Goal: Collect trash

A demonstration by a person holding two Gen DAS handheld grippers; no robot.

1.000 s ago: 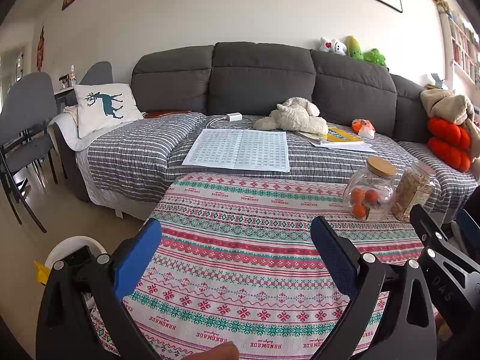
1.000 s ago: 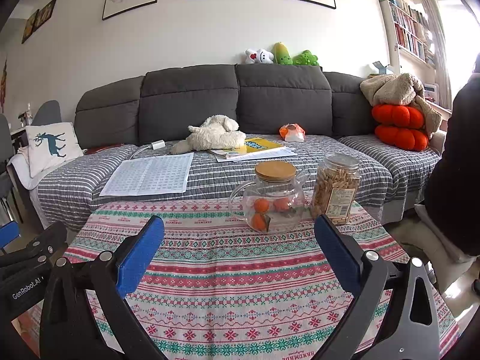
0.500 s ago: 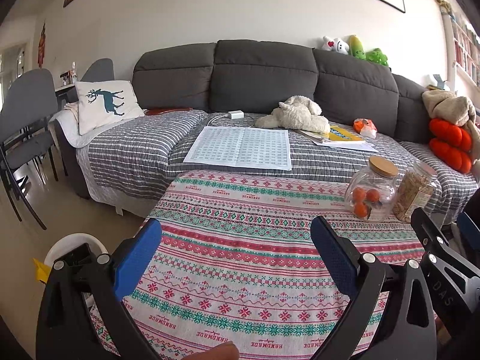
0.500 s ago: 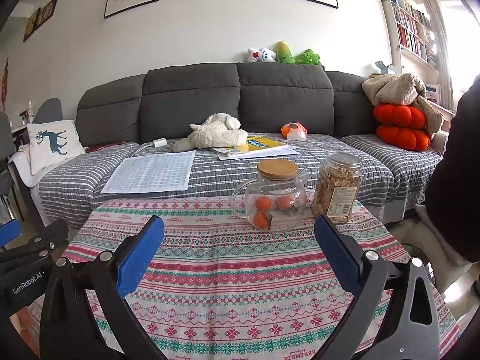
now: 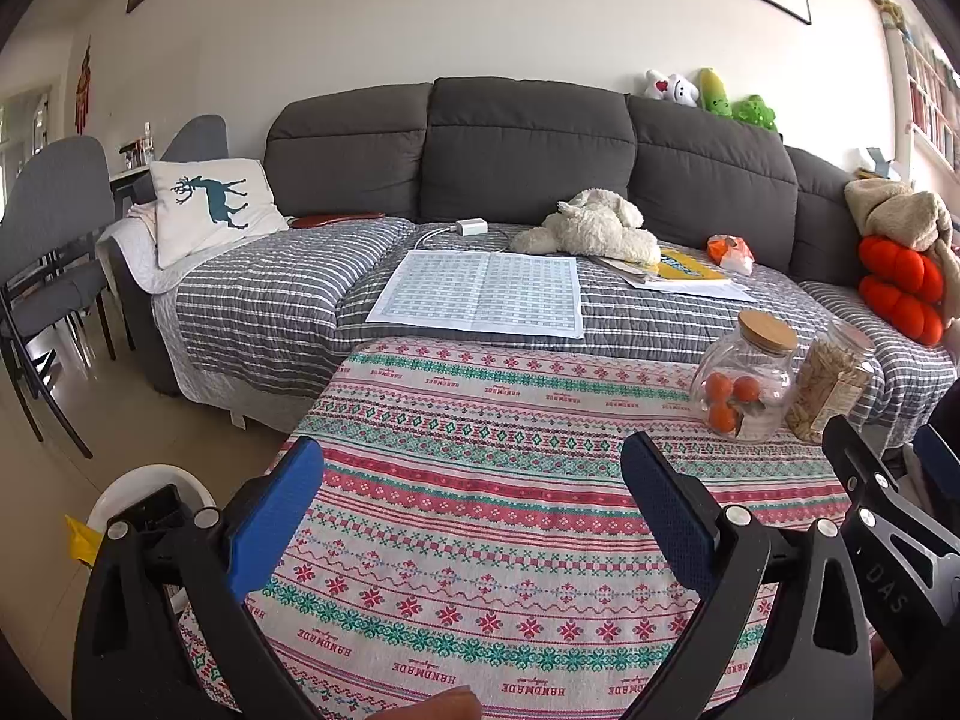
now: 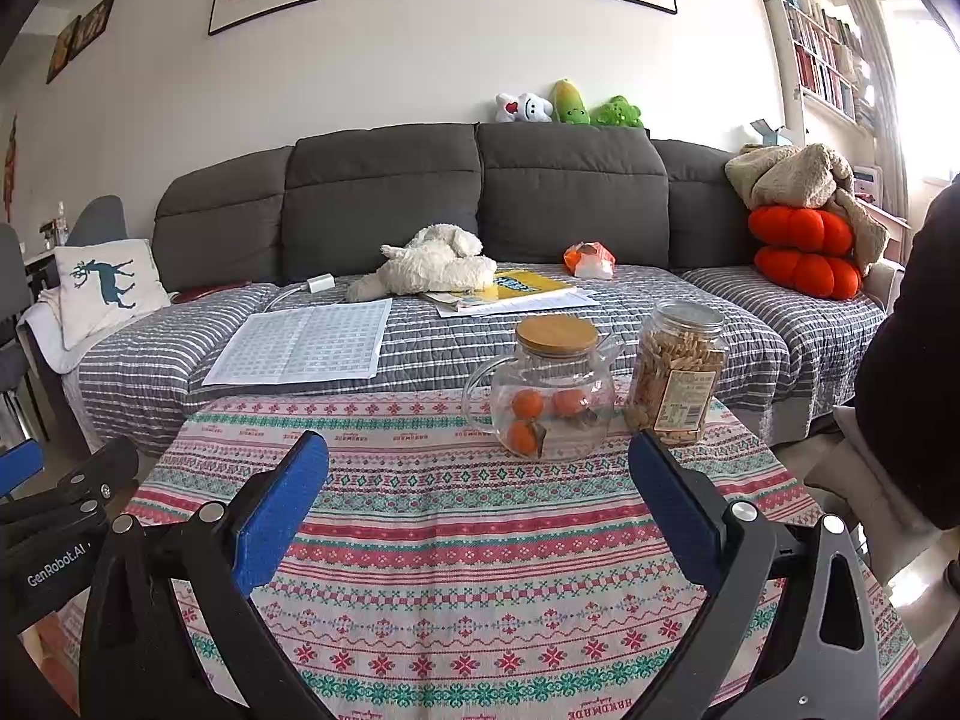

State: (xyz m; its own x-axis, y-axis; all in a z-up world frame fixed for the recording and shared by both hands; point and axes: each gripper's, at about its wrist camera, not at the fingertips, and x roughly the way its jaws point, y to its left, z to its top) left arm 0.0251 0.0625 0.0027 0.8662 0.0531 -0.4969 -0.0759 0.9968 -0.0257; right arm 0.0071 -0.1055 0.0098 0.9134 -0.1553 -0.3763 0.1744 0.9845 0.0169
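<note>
An orange-and-white crumpled wrapper point(image 5: 729, 251) point(image 6: 589, 260) lies on the sofa's striped cover, far beyond both grippers. A white bin point(image 5: 129, 492) stands on the floor at the lower left of the left wrist view, by the table's corner. My left gripper point(image 5: 474, 510) is open above the patterned tablecloth point(image 5: 480, 480), nothing between its blue pads. My right gripper point(image 6: 477, 507) is open too, over the same cloth point(image 6: 456, 540), empty. The left gripper's body point(image 6: 54, 534) shows at the left edge of the right wrist view.
A glass teapot point(image 6: 549, 396) with small oranges and a snack jar point(image 6: 678, 372) stand at the table's far right. The sofa point(image 6: 480, 180) holds a printed sheet point(image 6: 303, 345), a plush toy point(image 6: 432, 261), a yellow book point(image 6: 522, 285). Grey chairs point(image 5: 48, 240) stand left. A person's dark sleeve point(image 6: 912, 360) is right.
Both views have crept slightly forward and down toward the table. Both grippers stay open and empty.
</note>
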